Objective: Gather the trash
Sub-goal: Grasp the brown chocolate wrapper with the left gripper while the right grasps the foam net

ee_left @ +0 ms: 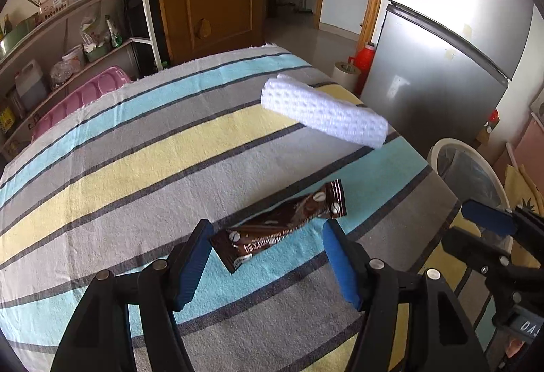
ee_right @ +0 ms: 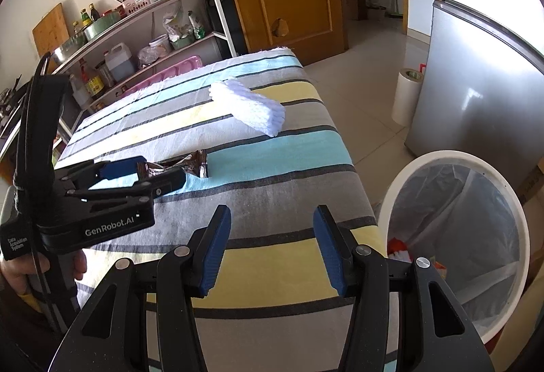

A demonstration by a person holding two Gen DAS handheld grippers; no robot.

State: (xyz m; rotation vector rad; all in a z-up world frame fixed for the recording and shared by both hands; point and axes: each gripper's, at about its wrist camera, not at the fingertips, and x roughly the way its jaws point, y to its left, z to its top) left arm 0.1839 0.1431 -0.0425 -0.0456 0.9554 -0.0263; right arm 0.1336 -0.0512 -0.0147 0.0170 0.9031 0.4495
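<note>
Brown wrapper (ee_left: 278, 229) on striped cloth (ee_left: 136, 147), near end hidden between left gripper (ee_left: 267, 265) jaws

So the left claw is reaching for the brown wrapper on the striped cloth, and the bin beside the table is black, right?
Not quite: the bin is white, with a clear liner, as the right wrist view shows. The rest holds: the left claw is open around the brown wrapper on the striped cloth.

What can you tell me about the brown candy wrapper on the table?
The brown wrapper is long, shiny and crinkly like foil, with white print and small pale round pictures. It lies flat and slanted on the striped cloth, its near end between the left claw's open blue pads, which do not press it.
</note>
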